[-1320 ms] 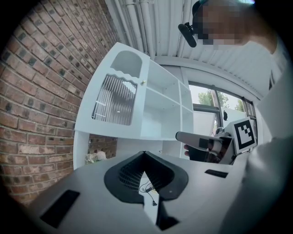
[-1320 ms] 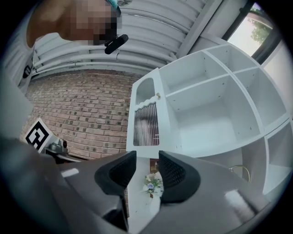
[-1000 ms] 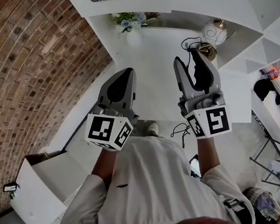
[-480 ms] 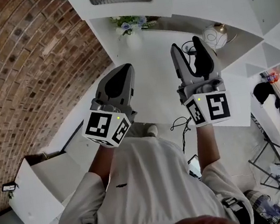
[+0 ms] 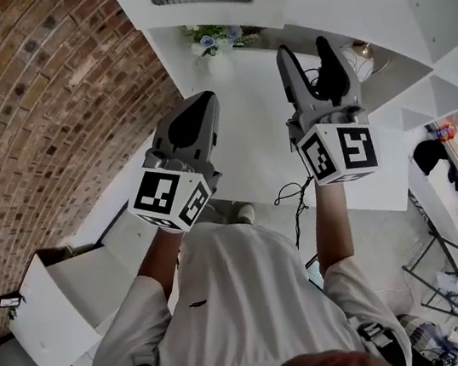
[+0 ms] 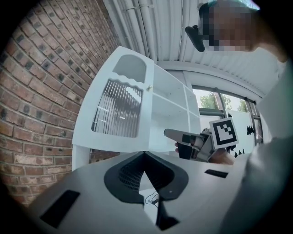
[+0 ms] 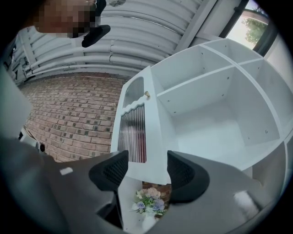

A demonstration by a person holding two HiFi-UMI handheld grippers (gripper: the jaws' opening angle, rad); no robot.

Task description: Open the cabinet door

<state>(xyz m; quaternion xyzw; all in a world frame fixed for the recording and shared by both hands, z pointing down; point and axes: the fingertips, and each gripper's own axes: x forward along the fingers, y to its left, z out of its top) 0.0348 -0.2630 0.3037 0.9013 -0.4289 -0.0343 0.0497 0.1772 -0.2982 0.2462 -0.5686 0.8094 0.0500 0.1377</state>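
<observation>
1. jaws first: the right gripper (image 7: 147, 170) has its jaws wide apart. they have just been opening, and they grip nothing. through the gap we see only the lower edge of the cabinet door (image 7: 135, 130) and the flowers (image 7: 149, 203) well beyond. the left gripper (image 6: 144, 154) has its pads meeting at the tips, closed on nothing.
2. a red brick wall (image 5: 38, 122) fills the left side of the head view.
3. a white cabinet (image 7: 215, 105) stands against it, its open compartments on the right in the right gripper view.
4. the cabinet door is at the cabinet's left end, ahead of both grippers and touched by neither. it has an arched top and a ribbed panel (image 7: 132, 135). we cannot tell whether it sits flush or ajar.
5. a white counter (image 5: 255, 130) runs under the cabinet, below the two raised grippers.
6. the only print we can make out is the black-and-white square pattern on the marker cubes (image 5: 340, 151). it forms no words.
7. the flowers, blue and pale pink, stand on the counter beneath the door.
8. a small pale knob (image 7: 147, 94) sits high on the door's right edge.
</observation>
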